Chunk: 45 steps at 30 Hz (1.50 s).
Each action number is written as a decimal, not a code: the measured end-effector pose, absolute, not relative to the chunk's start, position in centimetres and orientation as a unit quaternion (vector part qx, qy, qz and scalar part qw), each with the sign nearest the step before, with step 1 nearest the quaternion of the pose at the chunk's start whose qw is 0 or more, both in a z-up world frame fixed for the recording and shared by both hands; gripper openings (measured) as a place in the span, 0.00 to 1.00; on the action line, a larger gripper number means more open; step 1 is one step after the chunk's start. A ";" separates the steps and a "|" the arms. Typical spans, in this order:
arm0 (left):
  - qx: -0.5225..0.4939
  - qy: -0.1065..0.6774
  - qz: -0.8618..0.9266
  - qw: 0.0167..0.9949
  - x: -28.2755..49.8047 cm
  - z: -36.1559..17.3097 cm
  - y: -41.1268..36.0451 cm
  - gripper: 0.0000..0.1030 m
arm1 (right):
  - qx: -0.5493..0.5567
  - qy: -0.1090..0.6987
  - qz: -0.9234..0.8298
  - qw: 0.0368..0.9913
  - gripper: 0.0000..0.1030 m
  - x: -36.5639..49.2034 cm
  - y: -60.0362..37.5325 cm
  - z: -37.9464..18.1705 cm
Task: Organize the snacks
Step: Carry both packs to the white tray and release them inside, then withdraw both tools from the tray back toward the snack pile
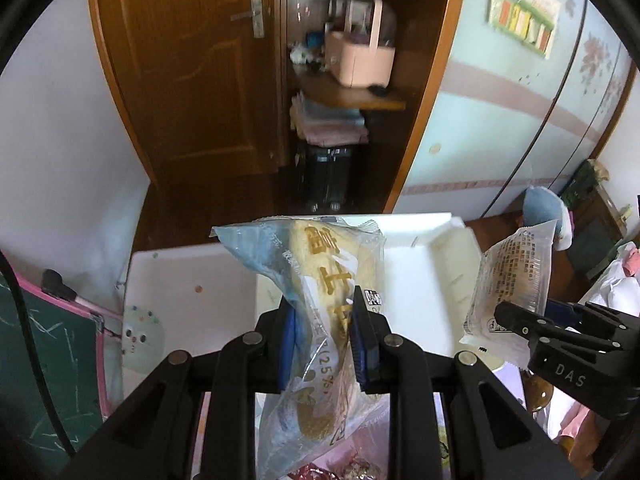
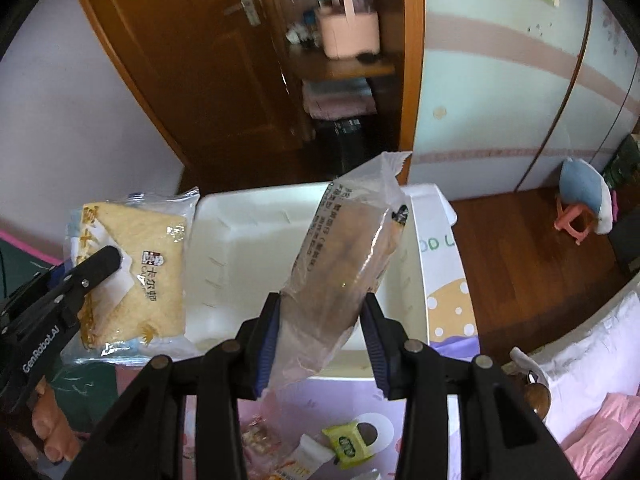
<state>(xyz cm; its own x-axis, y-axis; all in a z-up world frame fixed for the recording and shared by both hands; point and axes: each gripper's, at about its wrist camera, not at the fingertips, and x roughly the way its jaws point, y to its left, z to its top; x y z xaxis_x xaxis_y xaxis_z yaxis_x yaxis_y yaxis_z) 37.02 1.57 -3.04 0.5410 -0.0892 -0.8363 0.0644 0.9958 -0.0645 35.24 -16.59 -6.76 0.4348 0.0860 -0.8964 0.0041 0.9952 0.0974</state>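
left tongs point(image 1: 324, 336): closed on the yellow cake packet point(image 1: 320, 312), blue pads pinching its middle; also seen from the side in the right wrist view point(image 2: 106, 260)
right tongs point(image 2: 320, 332): closed on the brown pastry packet point(image 2: 348, 256), pads at its lower half; its tip shows in the left wrist view point(image 1: 508, 316)
held packets, count: 2, one per tongs, both up in the air, apart from each other
yellow cake packet: clear wrapper with blue tint, pale yellow spongy slice, gold characters, a small logo with a face; hangs tilted just left of the tray
brown pastry packet: clear crinkled wrapper, black print on the back, brown filling, serrated top edge; leans up and right over the tray
white tray point(image 2: 224, 240): 1, rectangular, raised rim, small slits in its floor; nothing visible lying in it; sits at the far end of the surface
loose snacks on surface: a green-yellow sachet point(image 2: 346, 442) near the bottom edge, plus a few more wrapped pieces beside it, too cut off to count
surface point(image 2: 444, 308): patterned cover, polka-dot and lilac print, right edge drops to the wooden floor point(image 2: 532, 260)
room: open floor to the right; wooden door point(image 1: 192, 80) and shelves point(image 1: 352, 96) behind the tray, well apart
pink stool point(image 2: 572, 220): 1, on the floor far right, a blue cushion on it
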 end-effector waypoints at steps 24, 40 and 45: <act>0.024 0.435 -0.020 0.900 36.6 -4.2 1.2 0.90 | 0.058 0.547 0.023 0.835 0.55 36.7 -15.8 -9.5; 0.003 0.378 -0.013 0.926 29.2 2.7 2.0 0.90 | 0.029 0.465 0.050 0.883 0.65 29.9 -15.1 -2.2; 0.022 0.347 -0.007 0.938 24.9 4.9 1.3 0.90 | 0.028 0.452 0.063 0.889 0.65 26.6 -15.3 -0.2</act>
<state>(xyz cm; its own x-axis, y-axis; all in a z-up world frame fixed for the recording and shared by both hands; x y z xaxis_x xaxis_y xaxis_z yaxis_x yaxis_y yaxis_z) 24.86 1.33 4.91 0.7596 0.0014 -0.6504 0.0293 0.9989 0.0364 26.64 -15.31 -0.23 0.5838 0.1382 -0.8000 -0.0870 0.9904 0.1075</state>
